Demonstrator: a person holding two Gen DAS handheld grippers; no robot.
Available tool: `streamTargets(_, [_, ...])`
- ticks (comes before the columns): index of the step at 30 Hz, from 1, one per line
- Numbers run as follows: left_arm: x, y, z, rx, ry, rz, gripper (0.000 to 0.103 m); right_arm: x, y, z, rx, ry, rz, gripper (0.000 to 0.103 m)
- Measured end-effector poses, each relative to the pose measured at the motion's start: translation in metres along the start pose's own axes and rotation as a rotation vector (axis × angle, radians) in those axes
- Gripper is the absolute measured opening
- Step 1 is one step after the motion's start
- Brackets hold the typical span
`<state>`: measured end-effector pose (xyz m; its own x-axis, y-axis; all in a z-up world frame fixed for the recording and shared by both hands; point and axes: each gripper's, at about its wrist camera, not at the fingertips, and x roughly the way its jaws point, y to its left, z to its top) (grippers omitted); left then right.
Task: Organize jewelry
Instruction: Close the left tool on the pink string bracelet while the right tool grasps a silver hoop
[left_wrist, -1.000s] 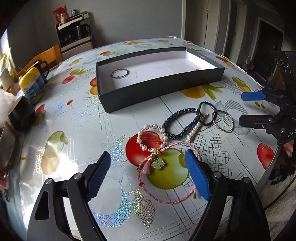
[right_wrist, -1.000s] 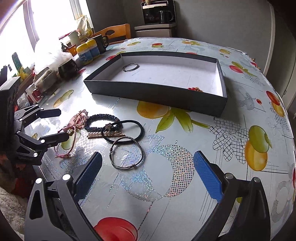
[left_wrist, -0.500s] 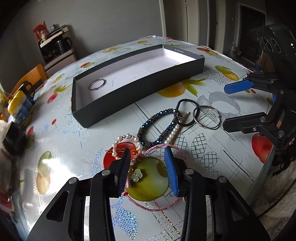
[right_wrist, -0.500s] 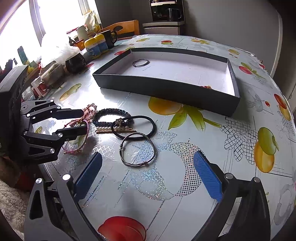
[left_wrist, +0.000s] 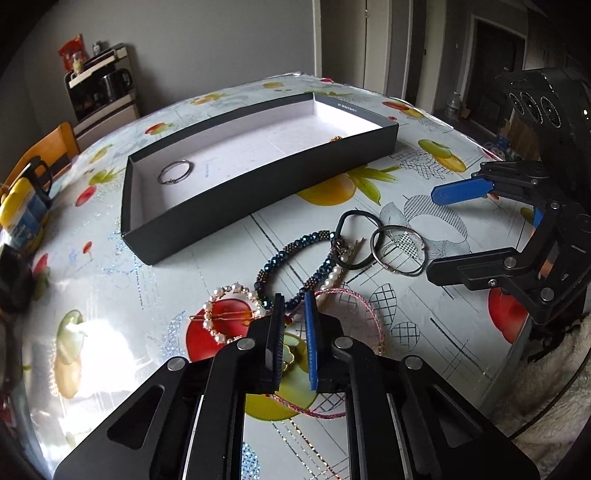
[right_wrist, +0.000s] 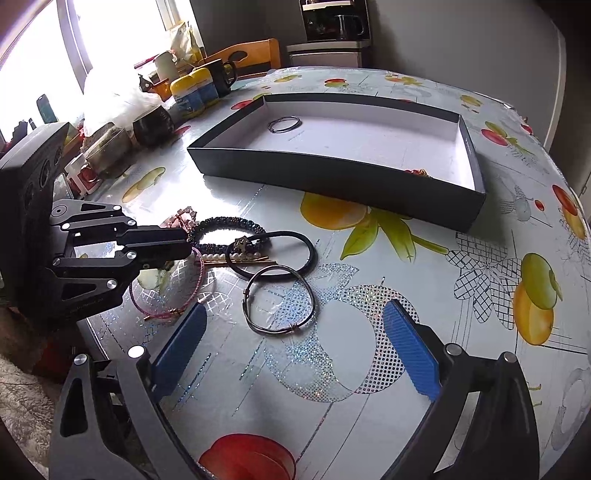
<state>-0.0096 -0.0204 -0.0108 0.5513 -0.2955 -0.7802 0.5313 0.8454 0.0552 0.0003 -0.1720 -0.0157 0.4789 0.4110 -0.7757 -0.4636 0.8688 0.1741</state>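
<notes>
My left gripper (left_wrist: 293, 308) is shut on the pink cord bracelet (left_wrist: 364, 306) with its butterfly charm, low on the table. It also shows in the right wrist view (right_wrist: 184, 243), pinching the pink cord bracelet (right_wrist: 168, 312). Around it lie a pearl ring clip (left_wrist: 231, 312), a dark beaded bracelet (left_wrist: 291, 254), a black hair tie (left_wrist: 360, 221) and a wire bangle (left_wrist: 399, 251). My right gripper (right_wrist: 291, 343) is open and empty, just in front of the wire bangle (right_wrist: 280, 302). The black tray (left_wrist: 258, 192) holds a metal ring (left_wrist: 175, 171).
Mugs, yellow-lidded jars (right_wrist: 192, 92) and bags crowd the table's far left side. A wooden chair (right_wrist: 255, 55) stands behind them. The table edge runs close along the jewelry pile on the side near my grippers.
My left gripper has moved forward over the pink bracelet and closed from wide open to shut on it. The right gripper has edged slightly closer to the wire bangle, still open.
</notes>
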Motion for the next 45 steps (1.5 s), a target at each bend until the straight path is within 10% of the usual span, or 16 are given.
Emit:
streamTargets(16, [-0.013,0.011,-0.007,-0.029,0.009,-0.014,0.008,0.014,0.015,0.001,-0.083,0.013,-0.037,0.069])
streamTargets(19, [-0.012,0.011,-0.007,-0.034,0.013,-0.015,0.009,0.016,0.021,0.000,-0.142,0.000,-0.067,0.047])
streamTargets(24, [-0.012,0.008,-0.005,-0.023,0.009,-0.025,0.041,0.015,0.019,-0.001,-0.142,-0.001,-0.056,0.046])
streamTargets(45, [0.002,-0.011,0.003,0.132,0.059,-0.015,0.039,-0.014,-0.008,0.001,-0.048,-0.049,-0.030,0.046])
